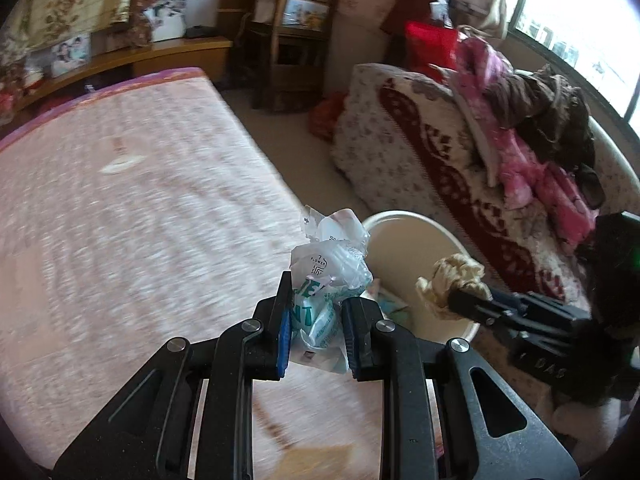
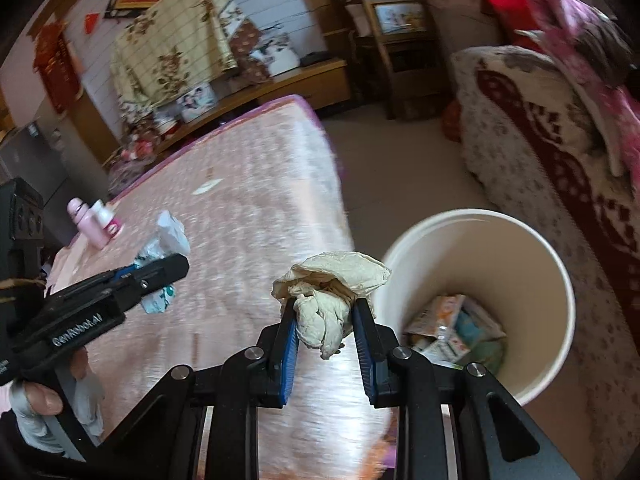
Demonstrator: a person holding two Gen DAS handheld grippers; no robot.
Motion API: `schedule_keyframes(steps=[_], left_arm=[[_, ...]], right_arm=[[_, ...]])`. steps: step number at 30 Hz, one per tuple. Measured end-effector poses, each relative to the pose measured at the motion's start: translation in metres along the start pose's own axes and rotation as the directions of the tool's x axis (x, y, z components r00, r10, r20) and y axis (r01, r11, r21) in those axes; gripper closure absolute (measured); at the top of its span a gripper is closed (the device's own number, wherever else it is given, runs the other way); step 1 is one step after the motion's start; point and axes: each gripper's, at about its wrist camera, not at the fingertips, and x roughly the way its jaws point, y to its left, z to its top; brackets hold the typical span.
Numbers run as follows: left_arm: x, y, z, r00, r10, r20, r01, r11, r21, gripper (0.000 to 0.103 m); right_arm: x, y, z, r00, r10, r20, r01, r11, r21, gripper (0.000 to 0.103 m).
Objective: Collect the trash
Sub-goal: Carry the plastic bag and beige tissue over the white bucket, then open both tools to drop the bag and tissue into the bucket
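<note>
Both grippers have trash in them right now. The left gripper (image 1: 314, 322) has its jaws clamped on a crumpled plastic wrapper (image 1: 330, 264) with green print, held over the near right edge of the pink bed (image 1: 132, 200). The right gripper (image 2: 325, 340) is pinching a wadded beige tissue (image 2: 330, 292), just left of the white bin (image 2: 540, 292) on the floor. The bin already holds some packaging, looks like snack wrappers, but it's blurry. A pink bottle (image 2: 86, 226) lies far left on the bed.
</note>
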Motion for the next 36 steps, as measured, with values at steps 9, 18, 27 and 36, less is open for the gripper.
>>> schedule_keyframes(steps=[9, 18, 27, 36], left_arm=[[0.050, -0.050, 0.013, 0.993, -0.096, -0.069, 0.099, 0.994, 0.043, 0.083], [0.088, -0.081, 0.020, 0.981, -0.159, -0.111, 0.167, 0.984, 0.066, 0.060], [0.098, -0.077, 0.017, 0.987, -0.116, -0.114, 0.124, 0.990, 0.064, 0.043], [0.080, -0.071, 0.012, 0.997, -0.050, -0.058, 0.055, 0.994, 0.090, 0.044]], right_arm=[[-0.006, -0.069, 0.000, 0.994, -0.109, -0.005, 0.109, 0.990, 0.095, 0.078], [0.003, -0.116, -0.002, 0.985, -0.170, -0.027, 0.172, 0.972, 0.161, 0.065], [0.009, -0.136, -0.012, 0.982, -0.185, -0.033, 0.188, 0.961, 0.201, 0.041], [0.010, -0.120, -0.017, 0.982, -0.189, -0.027, 0.191, 0.964, 0.188, 0.041]])
